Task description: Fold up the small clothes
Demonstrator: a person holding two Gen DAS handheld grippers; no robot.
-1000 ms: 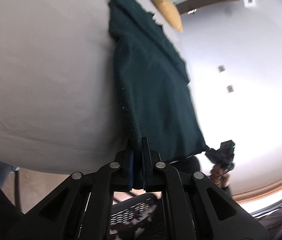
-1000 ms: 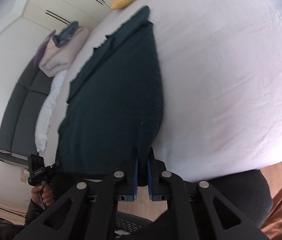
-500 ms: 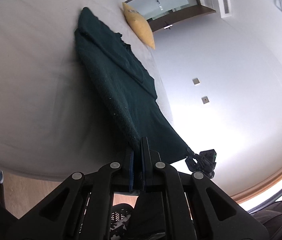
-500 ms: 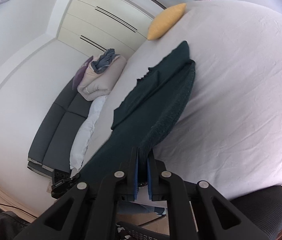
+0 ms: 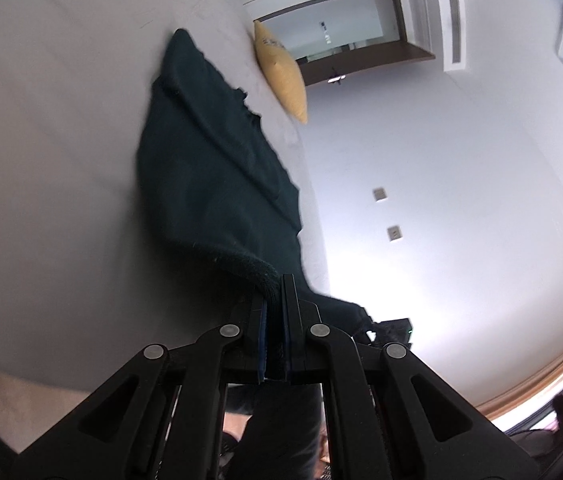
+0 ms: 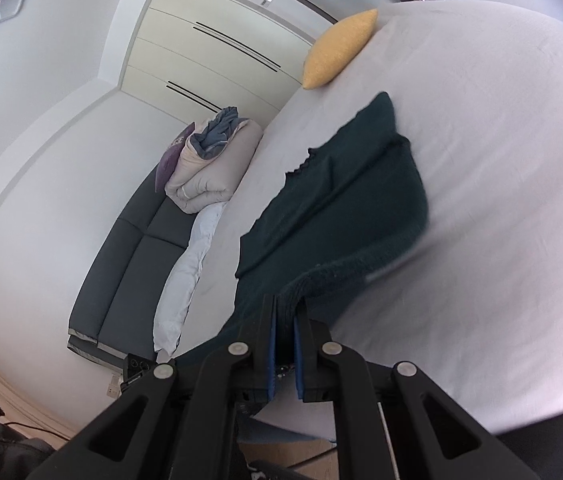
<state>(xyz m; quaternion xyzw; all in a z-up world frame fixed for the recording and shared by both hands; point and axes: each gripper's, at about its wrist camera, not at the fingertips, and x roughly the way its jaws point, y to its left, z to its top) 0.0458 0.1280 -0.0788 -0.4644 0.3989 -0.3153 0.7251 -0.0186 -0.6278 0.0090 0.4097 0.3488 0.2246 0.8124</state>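
Observation:
A dark green knitted garment (image 5: pixel 209 184) lies lengthwise on the white bed (image 5: pixel 49 152), its far end still flat on the sheet. My left gripper (image 5: pixel 274 300) is shut on one near corner of its hem, lifted off the bed. In the right wrist view the same dark green garment (image 6: pixel 345 200) rises from the white bed (image 6: pixel 501 200) to my right gripper (image 6: pixel 284 320), which is shut on the other near corner. The near edge hangs between the two grippers and curls over toward the far end. The other gripper (image 5: pixel 391 330) shows low beyond the cloth.
A yellow cushion (image 5: pixel 281 72) leans at the far end of the bed, also the yellow cushion (image 6: pixel 339 50). A dark grey sofa (image 6: pixel 129 264) with a rolled duvet (image 6: pixel 213 168) and a white pillow stands left of the bed. Wardrobe doors and a white wall lie behind.
Both grippers have risen and tilted up with the hem, lifting the near part of the garment off the bed and carrying it toward the far end. Both stay shut.

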